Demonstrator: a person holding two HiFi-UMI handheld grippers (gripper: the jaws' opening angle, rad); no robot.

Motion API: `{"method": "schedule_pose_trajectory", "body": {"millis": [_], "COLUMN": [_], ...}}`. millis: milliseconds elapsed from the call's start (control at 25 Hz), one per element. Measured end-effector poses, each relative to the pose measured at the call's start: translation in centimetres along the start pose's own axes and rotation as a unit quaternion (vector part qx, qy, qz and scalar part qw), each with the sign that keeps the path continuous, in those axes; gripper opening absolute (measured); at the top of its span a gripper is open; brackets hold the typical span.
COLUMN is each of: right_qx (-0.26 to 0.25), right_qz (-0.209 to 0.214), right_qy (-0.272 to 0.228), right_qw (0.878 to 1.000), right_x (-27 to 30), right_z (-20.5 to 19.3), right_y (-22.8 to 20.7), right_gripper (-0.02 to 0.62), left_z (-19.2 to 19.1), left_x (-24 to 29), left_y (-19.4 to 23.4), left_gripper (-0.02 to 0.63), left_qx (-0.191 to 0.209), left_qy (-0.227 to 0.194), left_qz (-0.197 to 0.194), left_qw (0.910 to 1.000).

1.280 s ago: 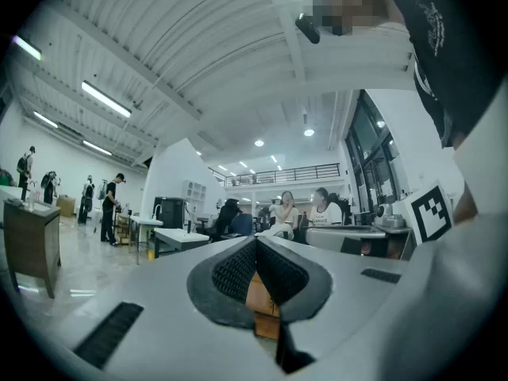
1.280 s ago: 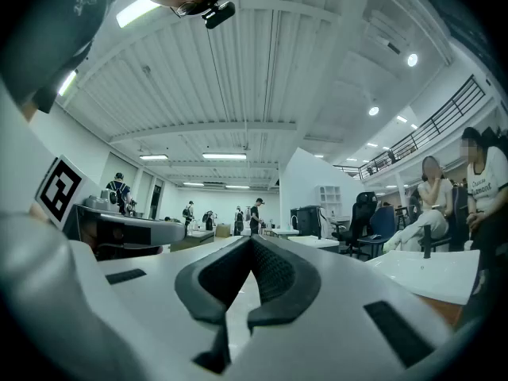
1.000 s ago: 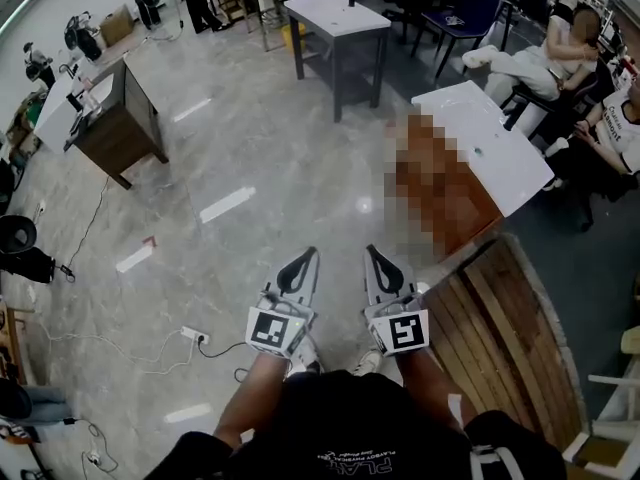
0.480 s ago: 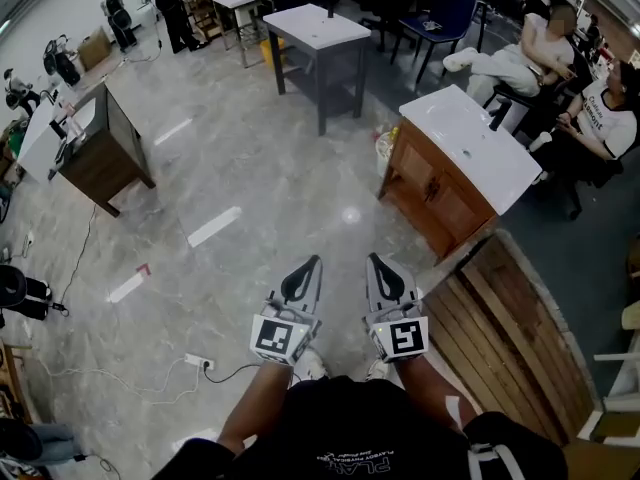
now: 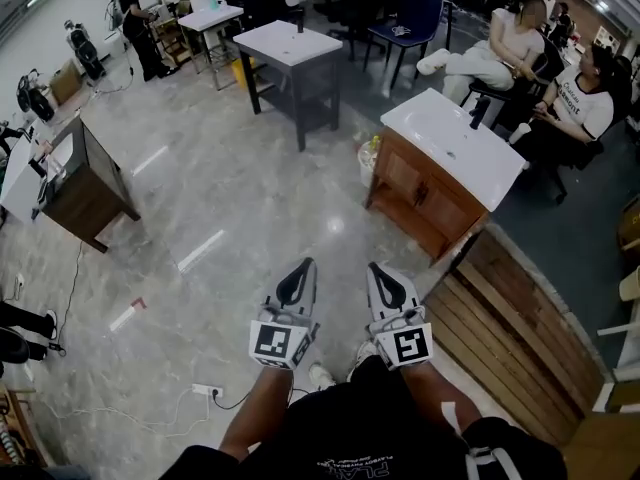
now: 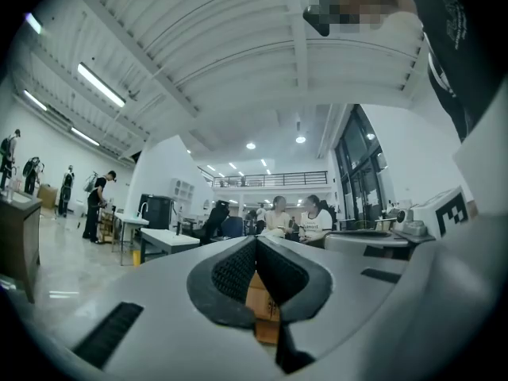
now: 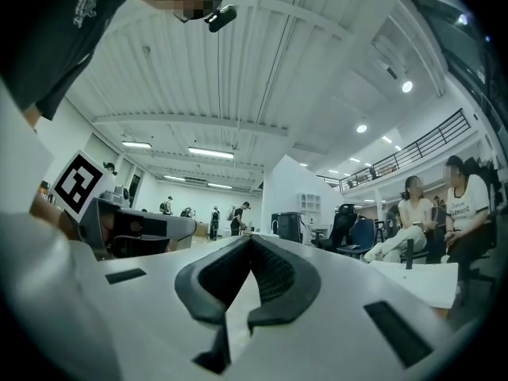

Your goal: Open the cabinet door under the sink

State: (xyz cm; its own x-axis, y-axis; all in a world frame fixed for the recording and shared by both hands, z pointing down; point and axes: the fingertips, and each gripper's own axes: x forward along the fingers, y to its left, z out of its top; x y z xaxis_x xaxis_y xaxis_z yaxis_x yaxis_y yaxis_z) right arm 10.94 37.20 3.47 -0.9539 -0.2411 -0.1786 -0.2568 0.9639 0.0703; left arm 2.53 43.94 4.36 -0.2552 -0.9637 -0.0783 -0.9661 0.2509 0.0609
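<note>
The cabinet door (image 5: pixel 402 180) under the sink (image 5: pixel 455 133) looks closed, flat against the wooden front. It's at roughly 1 o'clock from us across the shiny floor (image 5: pixel 250 198), well apart from both grippers. There's a dark faucet (image 5: pixel 478 111) on the white top. Our left gripper (image 5: pixel 303 266) and right gripper (image 5: pixel 375 266) are side by side, pointing toward 12 o'clock. Both have their jaws pressed together at the tips, pinching nothing. A slatted wooden platform (image 5: pixel 515 338) lies at 4 o'clock, just beside the cabinet. A grey table (image 5: pixel 288 43) stands at 12 o'clock, and two seated people (image 5: pixel 505 43) are past the sink at 1 to 2 o'clock.
</note>
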Motion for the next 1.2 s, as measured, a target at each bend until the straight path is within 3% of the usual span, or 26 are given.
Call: {"method": "schedule_pose_trajectory", "body": {"millis": [360, 480, 760, 920, 1200], "right_qx": [-0.013, -0.01, -0.017, -0.02, -0.012], "right_qz": [-0.006, -0.017, -0.047, -0.057, -0.085], "right_qy": [0.017, -0.008, -0.045, -0.045, -0.043], "right_qw": [1.0, 1.0, 0.998, 0.997, 0.995], "right_x": [3.5, 5.2, 8.9, 10.3, 10.9], "right_z": [-2.0, -1.3, -0.3, -0.5, -1.6], "right_y": [-3.0, -4.7, -11.4, -14.9, -19.5], "right_gripper": [0.02, 0.019, 0.02, 0.02, 0.02], "left_z": [0.3, 1.0, 1.7, 1.6, 0.6], "left_x": [4.8, 7.6, 14.7, 18.7, 24.1], "left_y": [1.2, 1.5, 1.0, 1.0, -0.8], "left_gripper": [0.021, 0.021, 0.021, 0.021, 0.021], "left_qx": [0.014, 0.023, 0.025, 0.033, 0.033], "left_qy": [-0.002, -0.006, -0.015, -0.012, 0.002], "left_qz": [-0.026, -0.034, -0.061, -0.059, -0.094], "left_qw": [0.9996, 0.9992, 0.9977, 0.9977, 0.995]}}
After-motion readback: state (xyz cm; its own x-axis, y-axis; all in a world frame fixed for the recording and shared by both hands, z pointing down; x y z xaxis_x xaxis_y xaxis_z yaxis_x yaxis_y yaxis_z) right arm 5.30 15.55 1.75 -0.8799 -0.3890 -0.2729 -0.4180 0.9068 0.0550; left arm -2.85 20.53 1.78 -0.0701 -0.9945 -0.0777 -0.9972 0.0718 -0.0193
